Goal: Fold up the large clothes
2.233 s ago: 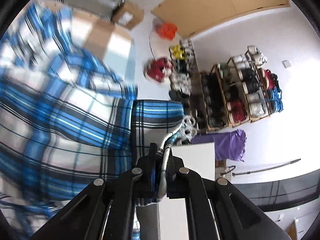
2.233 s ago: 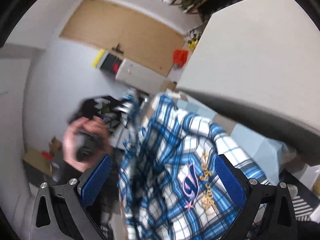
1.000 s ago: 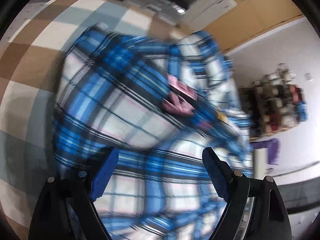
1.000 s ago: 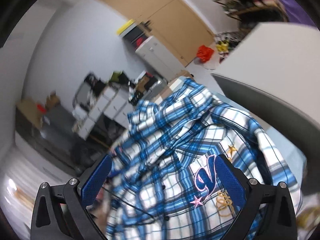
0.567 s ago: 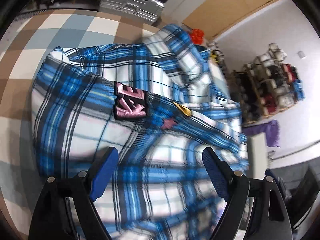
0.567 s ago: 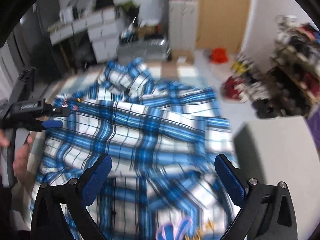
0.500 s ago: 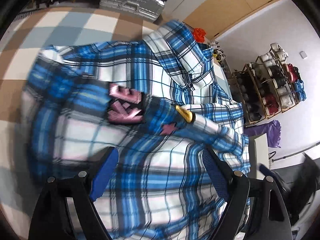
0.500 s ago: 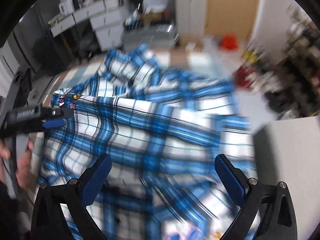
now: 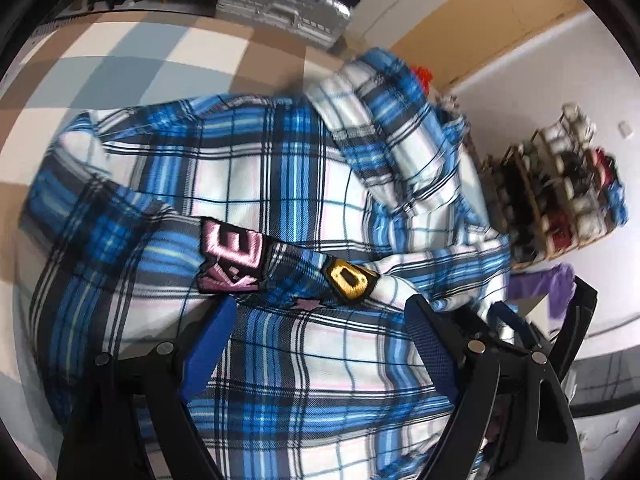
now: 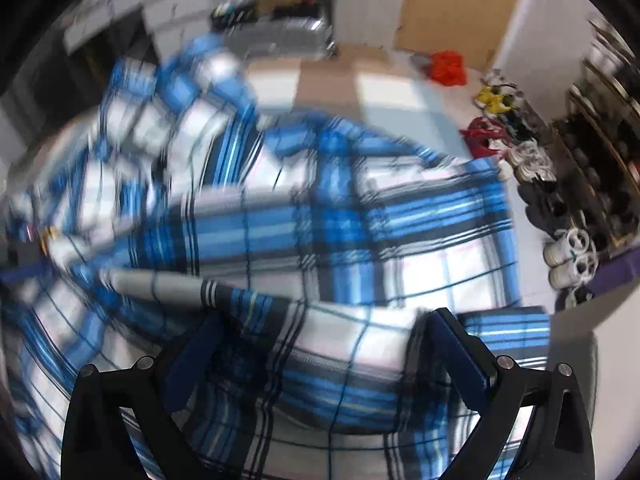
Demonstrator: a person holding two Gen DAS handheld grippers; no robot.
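Note:
A large blue and white plaid shirt [image 9: 288,184] lies rumpled on a checkered mat [image 9: 120,68], with a pink letter patch [image 9: 234,256] and a yellow patch [image 9: 350,278] facing up. My left gripper [image 9: 320,344] hovers just above the shirt's near part, open, its blue pads [image 9: 208,344] wide apart and holding nothing. The right wrist view is blurred by motion. There my right gripper [image 10: 326,356] is also open, close over a folded edge of the shirt [image 10: 320,240], the cloth under its jaws but not pinched.
A shoe rack [image 9: 560,200] stands at the right wall, with loose shoes [image 10: 568,248] on the floor. A red bag [image 10: 446,66] lies beyond the mat. A silver case [image 9: 280,8] and white cabinets line the far side. A purple cloth [image 9: 540,284] hangs nearby.
My left gripper let go of the shirt edge and now stands open. The shirt dropped onto the mat. My right gripper swung down and rolled over the shirt's near right part.

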